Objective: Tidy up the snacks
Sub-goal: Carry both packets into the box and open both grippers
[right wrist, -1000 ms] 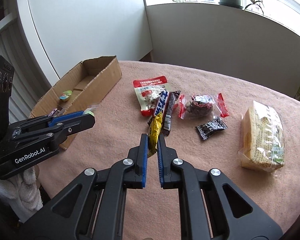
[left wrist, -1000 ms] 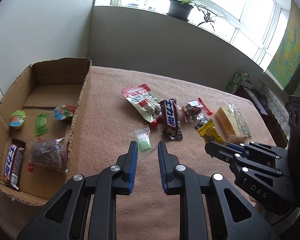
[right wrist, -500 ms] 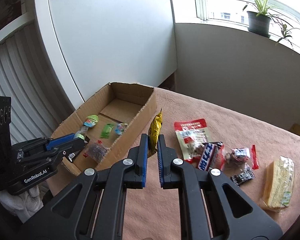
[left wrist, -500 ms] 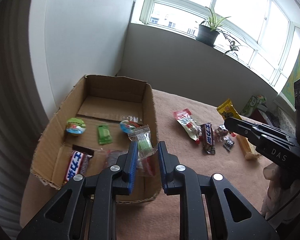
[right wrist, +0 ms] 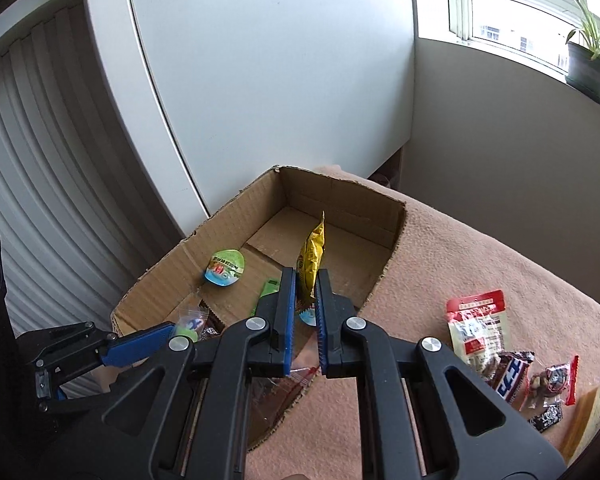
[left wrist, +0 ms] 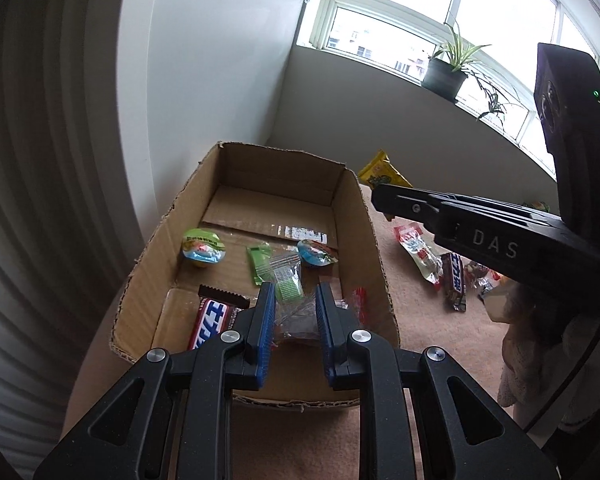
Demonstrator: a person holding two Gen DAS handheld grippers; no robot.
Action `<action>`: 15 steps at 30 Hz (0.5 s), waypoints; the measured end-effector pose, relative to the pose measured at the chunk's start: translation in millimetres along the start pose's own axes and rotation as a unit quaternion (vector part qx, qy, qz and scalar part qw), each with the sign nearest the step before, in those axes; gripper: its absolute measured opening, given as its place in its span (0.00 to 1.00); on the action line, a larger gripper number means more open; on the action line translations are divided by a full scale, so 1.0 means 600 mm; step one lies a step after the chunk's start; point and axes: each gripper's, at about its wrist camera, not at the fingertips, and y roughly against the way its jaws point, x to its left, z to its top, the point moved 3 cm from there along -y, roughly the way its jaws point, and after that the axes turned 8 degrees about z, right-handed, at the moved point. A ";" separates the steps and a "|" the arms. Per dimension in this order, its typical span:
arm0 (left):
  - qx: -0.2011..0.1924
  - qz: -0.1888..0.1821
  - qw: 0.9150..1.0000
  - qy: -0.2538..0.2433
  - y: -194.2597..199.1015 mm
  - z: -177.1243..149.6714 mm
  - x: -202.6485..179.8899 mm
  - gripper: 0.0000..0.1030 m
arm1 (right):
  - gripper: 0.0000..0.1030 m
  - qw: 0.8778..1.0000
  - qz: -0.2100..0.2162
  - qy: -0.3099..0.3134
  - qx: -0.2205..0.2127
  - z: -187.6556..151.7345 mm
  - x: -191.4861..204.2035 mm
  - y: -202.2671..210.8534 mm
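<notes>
Two views show the work at a cardboard box (left wrist: 356, 216) on a pink-covered surface (left wrist: 420, 340). From the left wrist, the left gripper (left wrist: 295, 298) hangs over the near end of the box with its jaws narrowly apart; a clear packet with green contents (left wrist: 286, 276) sits at the tip of the left-hand jaw, and whether that jaw touches it cannot be told, while the right-hand jaw stands clear of it. Beyond the jaws, inside the box, lie a round jelly cup (left wrist: 203, 245), a green candy wrapper (left wrist: 259, 262) and a second jelly cup (left wrist: 315, 253); left of the jaws lies a chocolate bar (left wrist: 212, 322), and between and beneath them a clear bag of dark snacks (left wrist: 300, 322). Right of the jaws, outside the box, a red-and-white packet (left wrist: 418, 252) and another chocolate bar (left wrist: 454, 286) lie on the surface. The right gripper (left wrist: 380, 200) crosses the upper right, a yellow snack packet (left wrist: 382, 176) sticking up past its tip. From the right wrist, the right gripper (right wrist: 304, 280) is over the box (right wrist: 340, 188), its jaws closed on the yellow snack packet (right wrist: 312, 256), which stands upright between them. Left of the jaws a jelly cup (right wrist: 224, 268) rests on the box floor, and the left gripper (right wrist: 176, 330) reaches in from lower left, a clear packet (right wrist: 192, 322) at its tip. Right of the jaws, on the surface (right wrist: 480, 264), lie the red-and-white packet (right wrist: 478, 328), a chocolate bar (right wrist: 510, 374) and a red-ended wrapped sweet (right wrist: 552, 380).
</notes>
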 end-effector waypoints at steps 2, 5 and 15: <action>0.002 0.001 1.000 0.001 -0.002 0.000 0.002 0.18 | 0.09 1.000 -0.001 0.002 0.002 0.001 0.003 -0.007; 0.002 0.004 1.000 0.003 -0.003 0.002 0.005 0.20 | 0.39 1.000 -0.007 -0.001 -0.001 0.002 0.000 -0.006; -0.007 0.010 1.000 0.005 0.009 -0.002 0.004 0.57 | 0.88 0.999 -0.034 -0.018 -0.029 0.003 -0.023 0.039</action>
